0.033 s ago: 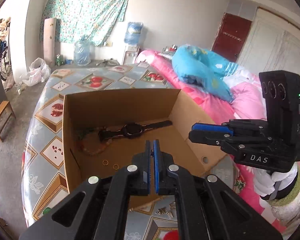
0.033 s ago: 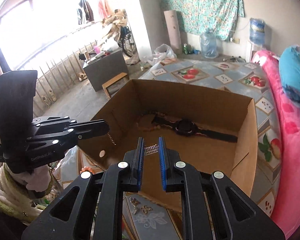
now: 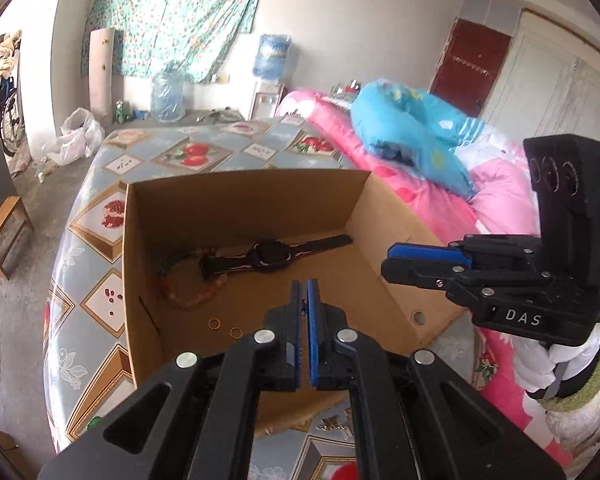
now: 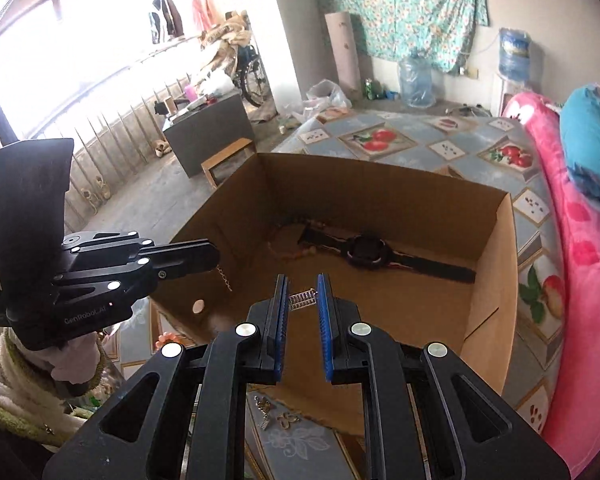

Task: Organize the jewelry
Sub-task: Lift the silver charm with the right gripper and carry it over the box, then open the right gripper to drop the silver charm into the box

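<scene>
An open cardboard box (image 3: 244, 178) (image 4: 380, 168) stands on a fruit-patterned cloth. Inside lie a black watch (image 3: 270, 256) (image 4: 366, 250), a beaded bracelet (image 3: 188, 298) (image 4: 288, 256) and two small gold rings (image 3: 214, 323). My left gripper (image 3: 303, 284) (image 4: 216, 256) hovers over the box's near side, shut on a thin chain (image 4: 225, 278) that dangles from its tip. My right gripper (image 4: 303, 280) (image 3: 392, 258) is above the box's near wall, its pads shut on a small silver ribbed piece of jewelry (image 4: 302, 300).
Loose small jewelry pieces (image 4: 276, 416) (image 3: 332, 422) lie on the cloth in front of the box, and a coral beaded item (image 4: 166, 338) to its left. A pink blanket (image 3: 440, 208) and blue pillow (image 3: 412, 136) crowd the right side.
</scene>
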Motion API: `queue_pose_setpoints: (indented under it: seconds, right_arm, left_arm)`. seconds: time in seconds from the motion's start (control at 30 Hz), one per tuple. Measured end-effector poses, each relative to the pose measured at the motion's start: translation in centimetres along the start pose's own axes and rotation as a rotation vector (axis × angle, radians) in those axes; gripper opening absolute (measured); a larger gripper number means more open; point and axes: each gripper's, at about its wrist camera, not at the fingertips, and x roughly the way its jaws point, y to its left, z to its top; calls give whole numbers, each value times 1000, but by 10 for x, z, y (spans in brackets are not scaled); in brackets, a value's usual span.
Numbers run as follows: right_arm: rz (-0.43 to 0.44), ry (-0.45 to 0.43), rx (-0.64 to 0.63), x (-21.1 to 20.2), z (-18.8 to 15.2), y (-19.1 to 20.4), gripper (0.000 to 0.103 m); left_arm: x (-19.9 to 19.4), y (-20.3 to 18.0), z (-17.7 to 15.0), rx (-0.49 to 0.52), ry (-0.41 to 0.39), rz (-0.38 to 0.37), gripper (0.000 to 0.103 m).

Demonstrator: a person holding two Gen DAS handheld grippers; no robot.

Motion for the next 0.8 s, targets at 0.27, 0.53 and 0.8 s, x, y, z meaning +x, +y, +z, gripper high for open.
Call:
queue_pose_setpoints:
  seconds: [0.27, 0.53, 0.8]
  right_arm:
    - [-52, 175, 28, 58, 3, -22, 13]
    - [-58, 182, 48, 64, 4, -36, 16]
    - [-57, 143, 82, 48, 2, -41, 16]
  left_arm:
    - [72, 12, 19, -32, 193, 27, 2]
    - [82, 11, 28, -54, 223, 34, 23]
    - [72, 11, 28, -64, 169, 47, 23]
